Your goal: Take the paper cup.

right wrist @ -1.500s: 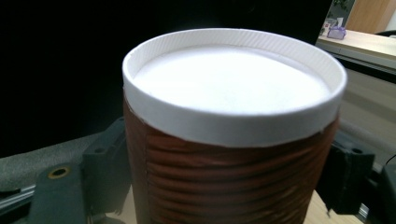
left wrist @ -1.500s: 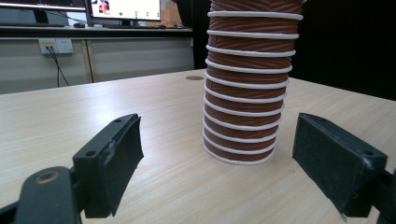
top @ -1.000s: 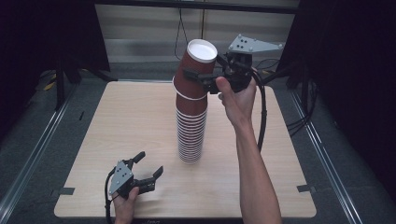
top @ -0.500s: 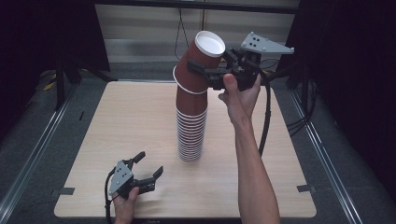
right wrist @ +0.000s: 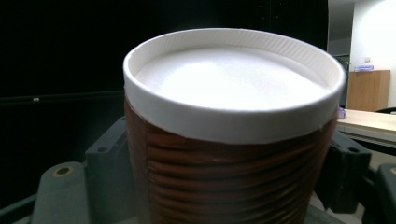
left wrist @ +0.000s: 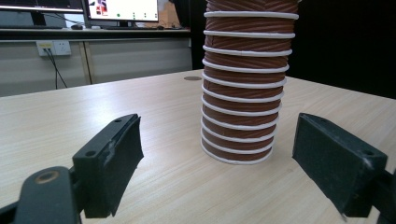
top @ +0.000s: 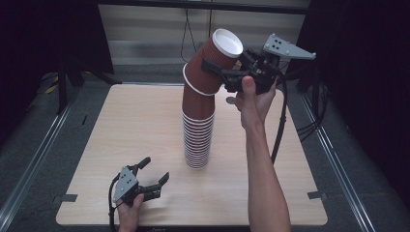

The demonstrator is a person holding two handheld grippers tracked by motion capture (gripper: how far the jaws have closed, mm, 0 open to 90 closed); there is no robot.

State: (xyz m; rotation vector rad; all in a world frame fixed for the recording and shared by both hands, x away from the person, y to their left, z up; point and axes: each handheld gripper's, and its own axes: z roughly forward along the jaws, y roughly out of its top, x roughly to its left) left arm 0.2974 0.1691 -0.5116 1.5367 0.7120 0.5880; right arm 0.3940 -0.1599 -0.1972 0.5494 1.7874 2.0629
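My right gripper [top: 217, 67] is clamped across the ribbed wall of the top cup [top: 220, 48], one jaw on each side just below the white rim, and the cup sits at the head of the tall stack [top: 197, 130] standing near the middle of the table [top: 121, 125]. What the next move turns on is the lean. The stack's long axis is upright, but the gripped cup tips up and to the right, mouth toward my right hand [top: 254, 99], and the cup just under it looks tilted with it. I judge the pull has to run along that slanted axis, or the one below may come away too. My left gripper [top: 154, 169] is well apart from all this, low at the near left of the table. Its jaws stand wide with nothing between them, and they point at the stack's base, so it is the nearer one for steadying the bottom. The right gripper view gives me the cup [right wrist: 233, 140] close up, seated between the jaws, but nothing of the stack's lean. The left gripper view shows the lower rims of the stack [left wrist: 243, 107] sitting level on the wood, which the high view cannot resolve.
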